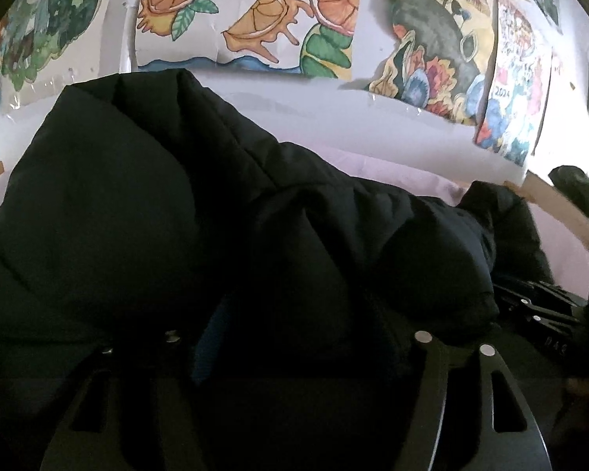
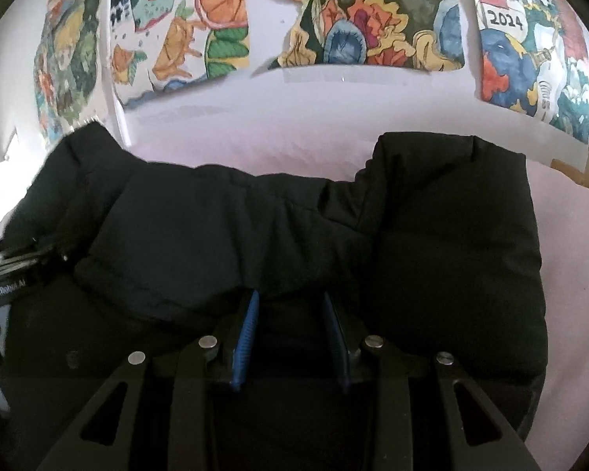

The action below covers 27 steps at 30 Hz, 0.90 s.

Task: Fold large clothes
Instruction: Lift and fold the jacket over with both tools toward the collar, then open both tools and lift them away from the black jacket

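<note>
Colourful drawings (image 2: 373, 35) hang on the white wall behind a pale pink bed (image 2: 569, 235). On it lies a bulky black puffer jacket (image 2: 255, 227). The right gripper (image 2: 290, 337) grasps a fold of the jacket between its blue pads. Dark fabric buries the left gripper (image 1: 290, 353); its grip cannot be told.

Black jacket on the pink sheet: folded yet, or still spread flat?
Partly folded: the black jacket lies bunched in thick doubled layers on the pink sheet, not flat.
</note>
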{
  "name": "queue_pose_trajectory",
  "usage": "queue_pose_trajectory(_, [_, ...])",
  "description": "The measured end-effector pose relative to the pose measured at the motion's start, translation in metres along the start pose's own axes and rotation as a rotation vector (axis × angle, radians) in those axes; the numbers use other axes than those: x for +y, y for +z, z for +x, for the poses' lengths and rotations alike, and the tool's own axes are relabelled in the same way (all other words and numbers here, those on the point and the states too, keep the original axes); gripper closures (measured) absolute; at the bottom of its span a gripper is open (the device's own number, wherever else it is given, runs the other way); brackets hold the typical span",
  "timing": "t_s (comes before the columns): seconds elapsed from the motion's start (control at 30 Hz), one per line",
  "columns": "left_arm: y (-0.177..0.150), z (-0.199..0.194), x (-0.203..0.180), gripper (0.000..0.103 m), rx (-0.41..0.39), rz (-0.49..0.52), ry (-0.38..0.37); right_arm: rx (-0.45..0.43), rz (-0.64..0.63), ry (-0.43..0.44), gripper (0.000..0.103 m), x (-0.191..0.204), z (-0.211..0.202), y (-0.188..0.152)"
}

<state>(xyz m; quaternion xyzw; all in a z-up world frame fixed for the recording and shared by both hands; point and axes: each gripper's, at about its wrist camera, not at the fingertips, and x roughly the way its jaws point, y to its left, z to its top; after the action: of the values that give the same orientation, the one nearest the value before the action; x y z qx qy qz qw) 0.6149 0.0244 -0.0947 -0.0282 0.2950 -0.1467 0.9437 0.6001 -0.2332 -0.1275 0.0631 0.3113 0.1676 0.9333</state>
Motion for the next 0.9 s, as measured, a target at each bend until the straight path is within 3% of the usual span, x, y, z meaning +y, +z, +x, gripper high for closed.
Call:
queue_pose_trajectory(0.07, [0.005, -0.008, -0.003, 0.032, 0.020, -0.021, 0.007, 0.003, 0.041, 0.034, 0.058, -0.005, -0.008, 0.005])
queue_pose_trajectory(0.1, [0.007, -0.016, -0.005, 0.023, 0.031, -0.037, 0.004, 0.000, 0.055, 0.036, 0.053, -0.006, -0.012, 0.006])
queue_pose_trajectory(0.17, [0.005, -0.033, -0.011, 0.010, 0.004, -0.048, 0.010, -0.025, 0.069, 0.020, 0.031, -0.003, -0.028, 0.007])
queue_pose_trajectory(0.37, [-0.007, -0.077, -0.038, 0.006, -0.037, -0.007, 0.079, -0.004, 0.100, 0.029, 0.028, 0.003, -0.066, 0.000])
queue_pose_trajectory(0.47, [-0.006, -0.101, -0.049, 0.005, -0.042, -0.007, 0.083, -0.011, 0.109, 0.018, 0.019, 0.002, -0.090, -0.003])
queue_pose_trajectory(0.73, [-0.017, -0.194, -0.089, 0.002, -0.100, 0.003, 0.112, -0.035, 0.143, -0.008, 0.008, 0.020, -0.177, -0.012])
queue_pose_trajectory(0.9, [-0.027, -0.260, -0.111, 0.002, -0.029, -0.001, 0.104, 0.033, 0.117, -0.034, 0.003, 0.056, -0.241, -0.024])
